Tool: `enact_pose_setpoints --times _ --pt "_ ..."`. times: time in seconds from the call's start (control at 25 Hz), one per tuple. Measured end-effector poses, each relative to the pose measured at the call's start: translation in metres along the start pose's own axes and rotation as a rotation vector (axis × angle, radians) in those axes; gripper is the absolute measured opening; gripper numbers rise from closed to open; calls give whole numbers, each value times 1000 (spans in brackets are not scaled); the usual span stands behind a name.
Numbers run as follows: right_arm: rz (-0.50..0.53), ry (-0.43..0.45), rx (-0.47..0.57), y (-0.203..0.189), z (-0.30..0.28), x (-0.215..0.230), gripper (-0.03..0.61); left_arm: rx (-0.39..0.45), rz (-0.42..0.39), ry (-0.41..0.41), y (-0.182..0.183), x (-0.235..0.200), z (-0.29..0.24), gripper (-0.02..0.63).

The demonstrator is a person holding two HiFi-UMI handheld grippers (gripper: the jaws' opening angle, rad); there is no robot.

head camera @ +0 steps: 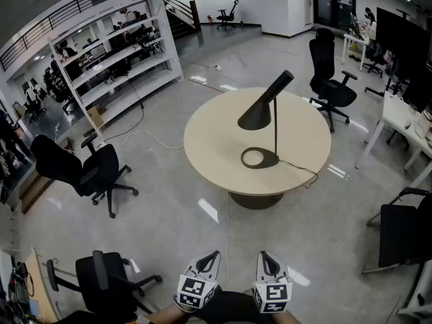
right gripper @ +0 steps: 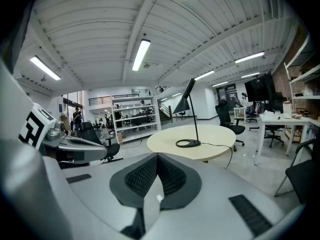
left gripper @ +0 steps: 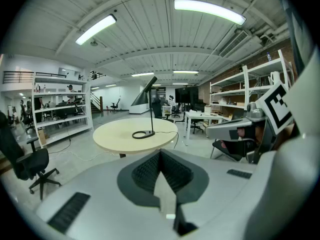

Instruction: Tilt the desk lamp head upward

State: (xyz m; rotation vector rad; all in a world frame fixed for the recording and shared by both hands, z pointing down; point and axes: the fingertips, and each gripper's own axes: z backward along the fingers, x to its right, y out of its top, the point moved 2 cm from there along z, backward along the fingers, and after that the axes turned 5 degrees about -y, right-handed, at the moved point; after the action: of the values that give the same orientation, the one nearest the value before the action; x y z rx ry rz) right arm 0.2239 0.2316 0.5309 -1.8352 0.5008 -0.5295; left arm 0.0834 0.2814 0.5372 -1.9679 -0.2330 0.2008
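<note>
A black desk lamp stands on the round beige table. It has a ring base, a thin upright stem, and a cone head that slopes down to the left. Both grippers hang low, close to my body and well short of the table. In the head view the left gripper and the right gripper are side by side, both shut and empty. The left gripper view has the lamp far ahead beyond the shut left gripper. In the right gripper view the lamp head shows above the shut right gripper.
The lamp's cable runs off the table's right edge. Black office chairs stand at the left, near left, far right and near right. White shelving lines the far left. White desks are at the right.
</note>
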Motion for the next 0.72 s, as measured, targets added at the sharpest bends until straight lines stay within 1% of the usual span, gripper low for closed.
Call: enact_pose_setpoints --times 0.2,0.36,0.56,0.72 --pt "-28 -28 -11 0 -10 16 14 -19 -3 -42 7 6 -22 48" --pt "-12 -51 -16 6 -29 29 14 -17 5 -66 10 -5 -51 48" --pt "-1 -115 -38 16 -72 45 14 3 0 -121 33 -38 -100 47" --pt "20 -167 -46 43 -121 53 14 34 -19 -161 66 -81 -144 48"
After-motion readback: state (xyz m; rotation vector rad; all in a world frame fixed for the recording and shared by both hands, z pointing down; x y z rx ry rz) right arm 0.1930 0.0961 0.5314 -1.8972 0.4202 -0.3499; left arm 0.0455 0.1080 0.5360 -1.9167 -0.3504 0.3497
